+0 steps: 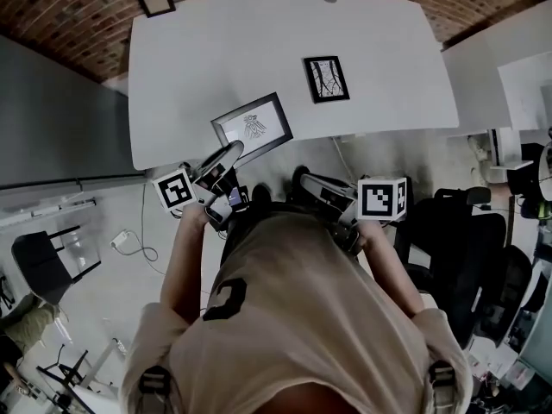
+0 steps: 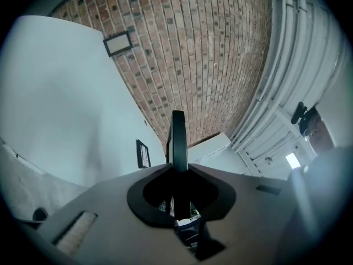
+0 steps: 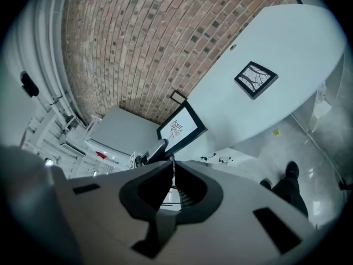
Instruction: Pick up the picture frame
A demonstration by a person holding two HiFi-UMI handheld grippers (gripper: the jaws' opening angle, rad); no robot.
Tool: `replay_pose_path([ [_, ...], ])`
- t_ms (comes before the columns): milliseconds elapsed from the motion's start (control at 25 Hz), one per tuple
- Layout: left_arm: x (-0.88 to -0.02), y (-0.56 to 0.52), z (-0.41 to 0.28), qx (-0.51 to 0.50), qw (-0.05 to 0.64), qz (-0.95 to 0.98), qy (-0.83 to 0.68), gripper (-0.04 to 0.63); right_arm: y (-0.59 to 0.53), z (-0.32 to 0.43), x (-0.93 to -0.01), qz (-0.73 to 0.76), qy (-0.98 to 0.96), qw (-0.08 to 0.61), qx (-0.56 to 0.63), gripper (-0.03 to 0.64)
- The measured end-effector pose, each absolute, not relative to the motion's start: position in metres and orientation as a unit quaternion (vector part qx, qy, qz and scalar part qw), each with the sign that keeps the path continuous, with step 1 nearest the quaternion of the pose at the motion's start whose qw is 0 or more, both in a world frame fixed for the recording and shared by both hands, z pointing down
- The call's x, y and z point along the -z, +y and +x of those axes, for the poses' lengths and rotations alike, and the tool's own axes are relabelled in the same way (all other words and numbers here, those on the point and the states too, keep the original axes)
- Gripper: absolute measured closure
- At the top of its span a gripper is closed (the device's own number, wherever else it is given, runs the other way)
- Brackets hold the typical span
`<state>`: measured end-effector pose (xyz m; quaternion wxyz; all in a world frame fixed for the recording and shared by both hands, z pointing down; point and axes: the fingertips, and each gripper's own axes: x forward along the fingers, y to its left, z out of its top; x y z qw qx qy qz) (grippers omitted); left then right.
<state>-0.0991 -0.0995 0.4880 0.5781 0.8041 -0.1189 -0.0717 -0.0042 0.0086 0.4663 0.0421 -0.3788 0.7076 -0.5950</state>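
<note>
The left gripper (image 2: 177, 167) has its fingers (image 2: 114, 198) closed almost fully on the thin dark edge of the picture frame (image 2: 177, 137). The frame stands edge-on between them and runs straight out past the tips. From above, it juts away from the fingers at a tilt over the near edge of the table (image 1: 259, 41). It looks raised off the surface, though whether its far corner is touching I cannot tell.

The pick-up seems nearly done, so what matters now is holding well. The grip is on one edge only (a long lever for so narrow a bite), so the frame will likely want to droop or swivel. The pinch should stay firm, the wrist quiet, and any lift slow and straight up so the far corner clears the table. A second frame (image 1: 327, 78) lies flat well beyond the fingers and is no obstacle.

The left gripper points roughly level, its forearm (image 1: 185, 257) reaching forward from the body. The right gripper (image 3: 172, 162) is closed on nothing, tucked close to the torso and angled somewhat downward. It is near enough to steady the frame's free edge if needed.
</note>
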Motion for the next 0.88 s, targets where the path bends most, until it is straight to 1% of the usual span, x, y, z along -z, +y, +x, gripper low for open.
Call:
replay_pose_path([
  [200, -0.493, -0.104, -0.091, 0.061, 0.579, 0.802, -0.137, 0.557, 0.000, 0.007, -0.469, -0.367, 0.697, 0.061, 0.613, 0.611],
  [400, -0.493, -0.117, -0.090, 0.055, 0.570, 0.803, -0.166, 0.557, -0.032, 0.030, -0.471, -0.354, 0.690, 0.115, 0.621, 0.610],
  [480, -0.493, -0.124, -0.087, 0.054, 0.567, 0.803, -0.177, 0.557, -0.046, 0.048, -0.480, -0.369, 0.678, 0.124, 0.623, 0.609],
  [640, -0.491, -0.139, -0.073, 0.054, 0.563, 0.802, -0.192, 0.557, -0.068, 0.088, -0.503, -0.410, 0.650, 0.104, 0.632, 0.609],
  [800, -0.492, -0.149, -0.052, 0.048, 0.559, 0.804, -0.199, 0.557, -0.102, 0.130, -0.526, -0.446, 0.645, 0.078, 0.616, 0.609],
  [880, -0.493, -0.152, -0.043, 0.043, 0.556, 0.805, -0.202, 0.557, -0.119, 0.149, -0.541, -0.470, 0.649, 0.039, 0.596, 0.609],
])
